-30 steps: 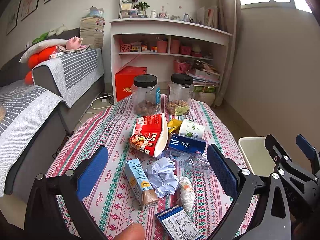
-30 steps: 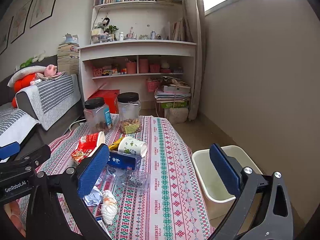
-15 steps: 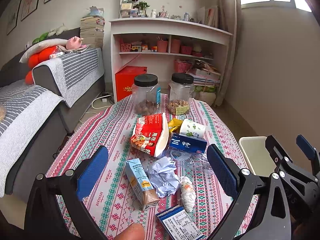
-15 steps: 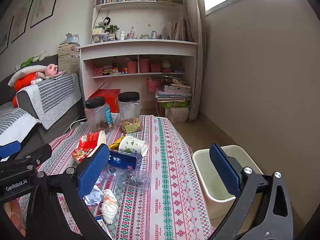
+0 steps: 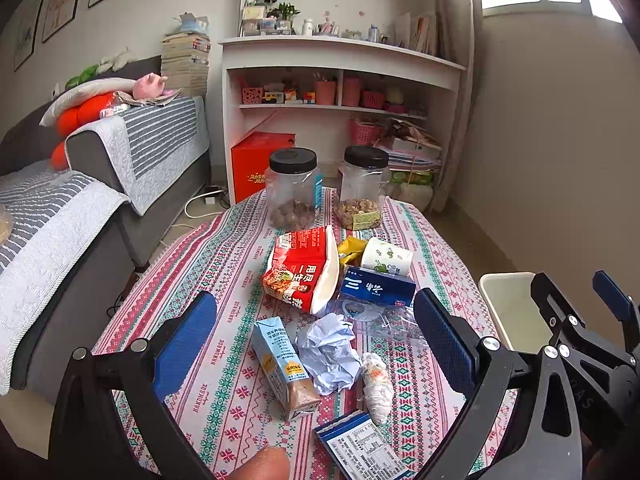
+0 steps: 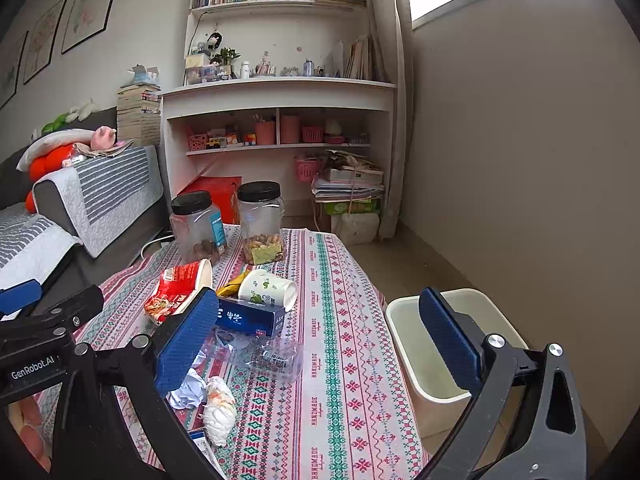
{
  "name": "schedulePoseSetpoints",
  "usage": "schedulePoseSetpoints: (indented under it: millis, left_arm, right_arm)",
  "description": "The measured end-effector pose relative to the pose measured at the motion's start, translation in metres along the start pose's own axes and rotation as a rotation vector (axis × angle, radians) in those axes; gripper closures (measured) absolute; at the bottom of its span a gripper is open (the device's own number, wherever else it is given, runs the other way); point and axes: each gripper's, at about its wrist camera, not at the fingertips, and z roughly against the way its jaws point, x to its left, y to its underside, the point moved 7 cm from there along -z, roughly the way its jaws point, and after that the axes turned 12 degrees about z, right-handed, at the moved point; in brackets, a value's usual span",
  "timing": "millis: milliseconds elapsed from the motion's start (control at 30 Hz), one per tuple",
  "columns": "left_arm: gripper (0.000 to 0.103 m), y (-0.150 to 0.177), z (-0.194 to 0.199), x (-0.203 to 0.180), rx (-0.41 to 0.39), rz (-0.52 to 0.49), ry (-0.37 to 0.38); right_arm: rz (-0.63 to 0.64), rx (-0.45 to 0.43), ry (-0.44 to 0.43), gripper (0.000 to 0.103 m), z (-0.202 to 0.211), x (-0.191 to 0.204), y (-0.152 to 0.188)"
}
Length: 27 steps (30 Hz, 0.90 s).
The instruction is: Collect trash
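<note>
**Trash spread on the patterned table, both grippers wide and empty**

Litter sits in a loose cluster on the table [image 5: 224, 264], which is covered by a red, green and white patterned cloth. We hold the left gripper [image 5: 316, 338] above the near edge, its blue pads spread wide with nothing between them. Framed by those pads we see a small milk carton [image 5: 285, 368] lying on its side, a crumpled ball of pale paper [image 5: 328, 352] touching it, and a twisted white wrapper [image 5: 377, 384] just beside the paper. A flat blue-and-white packet [image 5: 360, 446] lies at the near edge.

Farther along rest a red instant-noodle cup [image 5: 302, 270] tipped on its side, a dark blue box [image 5: 378, 288], a tipped paper cup [image 5: 386, 256] with green print, and a yellow wrapper [image 5: 350, 249] between the noodle cup and the paper cup. A clear plastic bottle [image 6: 272, 356] lies flattened near the blue box. Two black-lidded jars [image 5: 294, 192] stand upright at the far end.

Our right gripper [image 6: 316, 338] is likewise fully spread and holds nothing. A cream bin [image 6: 404, 322] stands on the floor just beside the table's right edge, behind the right pad. A fingertip [image 5: 264, 464] shows at the bottom of the left view.
</note>
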Motion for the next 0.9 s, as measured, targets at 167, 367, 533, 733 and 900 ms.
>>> schedulePoseSetpoints:
  millis: [167,367,533,733,900]
  left_arm:
    - [0.007,0.0011,-0.001,0.0016,0.003,0.001,0.001]
    - [0.007,0.0016,-0.0015,0.0017,0.005,0.001,0.0]
    - [0.007,0.0011,-0.0018,0.0012,0.005,0.001,-0.001]
    - [0.007,0.0023,-0.002,0.0022,0.005,0.002,-0.001]
    - [0.007,0.0016,-0.0019,0.0011,0.005,0.001,-0.002]
  right_arm:
    - [0.0,0.001,0.0,0.007,-0.0004,0.0,-0.0008]
    - [0.001,0.0,0.001,0.007,-0.0002,-0.0001,-0.0011]
    - [0.001,0.0,-0.002,0.007,-0.0003,0.001,-0.0008]
    - [0.002,0.0,-0.001,0.007,-0.0002,0.0011,-0.0007]
    - [0.003,-0.001,-0.001,0.007,0.0001,0.0015,-0.0004]
